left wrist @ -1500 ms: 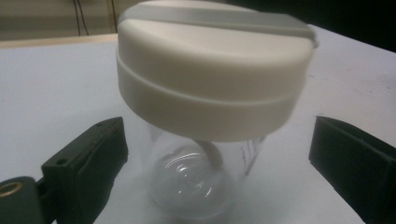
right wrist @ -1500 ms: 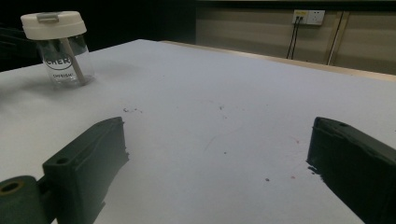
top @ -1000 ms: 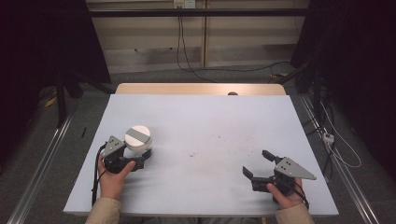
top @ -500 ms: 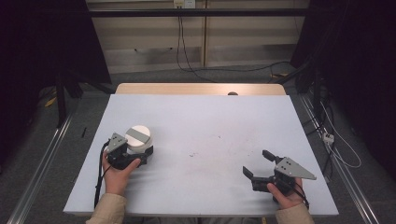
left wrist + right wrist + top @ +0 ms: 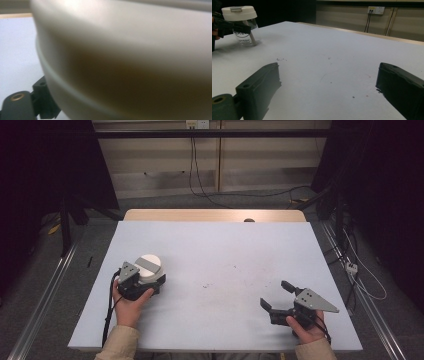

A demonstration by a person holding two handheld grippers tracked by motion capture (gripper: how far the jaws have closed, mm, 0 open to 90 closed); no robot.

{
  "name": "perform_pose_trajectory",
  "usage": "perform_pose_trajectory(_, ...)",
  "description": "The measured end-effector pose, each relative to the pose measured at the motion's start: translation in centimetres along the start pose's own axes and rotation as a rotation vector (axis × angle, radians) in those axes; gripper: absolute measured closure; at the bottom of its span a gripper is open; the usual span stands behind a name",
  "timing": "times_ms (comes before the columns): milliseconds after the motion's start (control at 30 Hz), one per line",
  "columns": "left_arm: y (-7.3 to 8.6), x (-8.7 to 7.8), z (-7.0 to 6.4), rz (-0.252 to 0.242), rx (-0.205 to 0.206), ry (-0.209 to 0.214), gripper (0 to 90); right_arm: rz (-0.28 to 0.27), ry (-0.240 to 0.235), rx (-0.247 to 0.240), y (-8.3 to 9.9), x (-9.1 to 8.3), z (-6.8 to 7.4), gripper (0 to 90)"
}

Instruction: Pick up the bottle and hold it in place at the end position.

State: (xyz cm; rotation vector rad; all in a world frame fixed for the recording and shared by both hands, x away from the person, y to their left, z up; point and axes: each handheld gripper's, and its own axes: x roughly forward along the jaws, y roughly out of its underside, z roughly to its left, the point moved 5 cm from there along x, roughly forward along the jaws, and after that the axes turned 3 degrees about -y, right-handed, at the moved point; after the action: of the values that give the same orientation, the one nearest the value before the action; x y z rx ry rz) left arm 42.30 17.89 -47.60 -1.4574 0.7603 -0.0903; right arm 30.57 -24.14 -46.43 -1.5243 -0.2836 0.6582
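My left claw pinches the white-lidded clear jar at nine o'clock on the tabletop; next I'd lift it. My right claw rests spread at four o'clock.

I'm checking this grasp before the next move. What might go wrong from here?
1. The left gripper holds the clear cup just under its white lid. Clear plastic may be slick, so it might slip if lifted fast.
2. The left gripper view is blurred by the cup, so that camera gives little help with aiming.
3. The right gripper rests open far across the table, too far to steady the cup quickly.
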Motion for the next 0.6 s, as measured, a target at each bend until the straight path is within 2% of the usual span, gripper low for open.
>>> perform_pose_trajectory(100,-0.03,0.05,-0.15,-0.007,0.014,0.006,15.5,-0.001,-0.001,-0.001,-0.01,0.00,0.01,4.6)
perform_pose_trajectory(300,-0.03,0.05,-0.09,-0.008,0.008,0.013,16.0,-0.001,-0.002,0.000,-0.01,-0.04,0.01,4.7)
perform_pose_trajectory(400,-0.07,0.01,-0.08,-0.011,0.026,0.013,16.4,-0.003,-0.002,-0.003,-0.03,-0.04,0.01,4.7)
perform_pose_trajectory(600,-0.15,-0.04,0.01,-0.022,0.031,0.018,17.1,-0.005,0.000,-0.002,-0.05,-0.07,-0.02,4.6)
